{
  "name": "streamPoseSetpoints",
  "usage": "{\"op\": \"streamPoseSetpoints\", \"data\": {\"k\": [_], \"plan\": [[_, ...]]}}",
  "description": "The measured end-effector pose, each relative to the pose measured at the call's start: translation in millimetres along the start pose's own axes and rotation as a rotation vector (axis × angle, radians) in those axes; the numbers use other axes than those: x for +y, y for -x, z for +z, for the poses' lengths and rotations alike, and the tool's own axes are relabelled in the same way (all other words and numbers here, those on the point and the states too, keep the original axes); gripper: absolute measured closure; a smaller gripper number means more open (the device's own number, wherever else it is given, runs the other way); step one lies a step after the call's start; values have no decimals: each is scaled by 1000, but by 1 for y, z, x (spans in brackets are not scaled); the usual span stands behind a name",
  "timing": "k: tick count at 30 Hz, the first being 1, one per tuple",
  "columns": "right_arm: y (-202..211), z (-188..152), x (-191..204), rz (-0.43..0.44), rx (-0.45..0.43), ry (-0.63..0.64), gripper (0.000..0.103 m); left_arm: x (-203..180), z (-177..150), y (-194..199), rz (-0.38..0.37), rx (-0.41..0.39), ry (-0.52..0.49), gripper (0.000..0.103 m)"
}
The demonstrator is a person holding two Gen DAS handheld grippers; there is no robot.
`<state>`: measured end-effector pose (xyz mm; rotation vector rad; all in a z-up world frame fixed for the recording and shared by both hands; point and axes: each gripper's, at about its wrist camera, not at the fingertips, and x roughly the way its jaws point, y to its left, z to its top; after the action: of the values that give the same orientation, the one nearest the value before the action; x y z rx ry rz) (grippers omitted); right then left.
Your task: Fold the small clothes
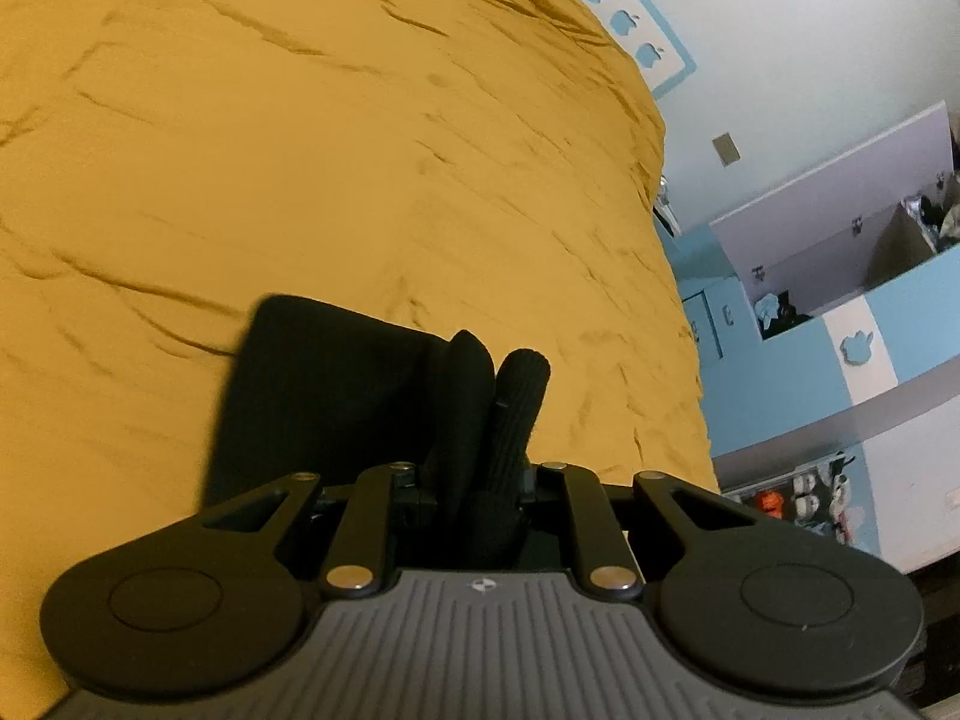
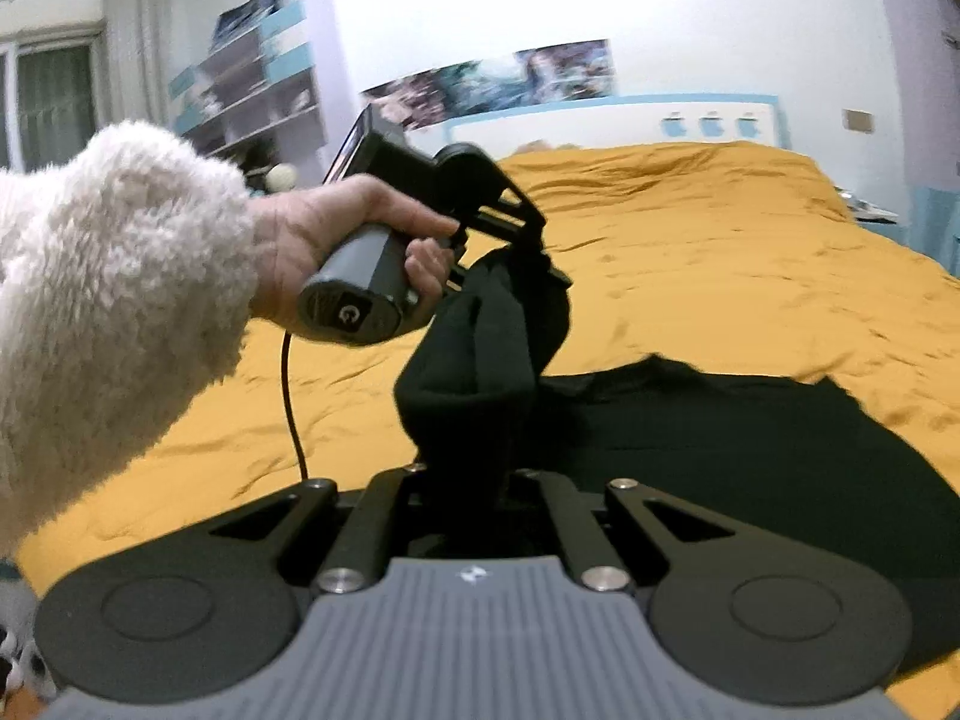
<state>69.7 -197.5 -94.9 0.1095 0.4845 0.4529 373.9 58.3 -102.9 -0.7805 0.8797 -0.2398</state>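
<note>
Left wrist view: left tool [image 1: 489, 372] shows two black fingers [image 1: 521, 396] close together, w/ black cloth [image 1: 324, 396] pinched btwn them; the cloth hangs off toward 9 o'clock of the tips as a flat dark panel over the yellow bedspread [image 1: 300, 150]. Its lower edge is cut off behind the tool body, and black-on-black makes it hard to tell where finger ends and fabric starts. Shelves [image 1: 840, 252] at 3 o'clock are blurry, contents not readable.

Right wrist view: right tool [image 2: 465, 420] fingertips are hidden, buried in a bunched fold of the same black cloth [image 2: 750, 438]. Linkage arms sit drawn in, fabric rises straight out from btwn them, so it's clamped on the cloth. From there the cloth runs up toward 12 o'clock to the left tool [image 2: 528, 264], which grips the other end; the stretch between is lifted off the bed. The rest lies spread flat on the bedspread [image 2: 690, 252] from 1 to 4 o'clock, right part cut off by the tool body and frame edge. Garment type can't be made out.

Left hand [image 2: 336, 240] wraps the grey handle at 10 o'clock, fluffy white sleeve [image 2: 108, 300] covering the wrist. Thin black cable [image 2: 291, 396] drops from the handle and vanishes behind the right tool.
</note>
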Motion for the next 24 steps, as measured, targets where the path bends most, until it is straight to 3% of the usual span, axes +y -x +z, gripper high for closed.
{"op": "streamPoseSetpoints", "data": {"k": [11, 20, 24], "plan": [[12, -19, -113, -102, -22, -235, 103, -64, -43, -91, 76, 65, -119, 85], [21, -45, -168, -227, -6, -347, 103, -96, -69, -122, 64, 97, -180, 85], [25, -54, -189, -227, -3, -421, 103, -110, -81, -137, 94, 109, -214, 85]]}}
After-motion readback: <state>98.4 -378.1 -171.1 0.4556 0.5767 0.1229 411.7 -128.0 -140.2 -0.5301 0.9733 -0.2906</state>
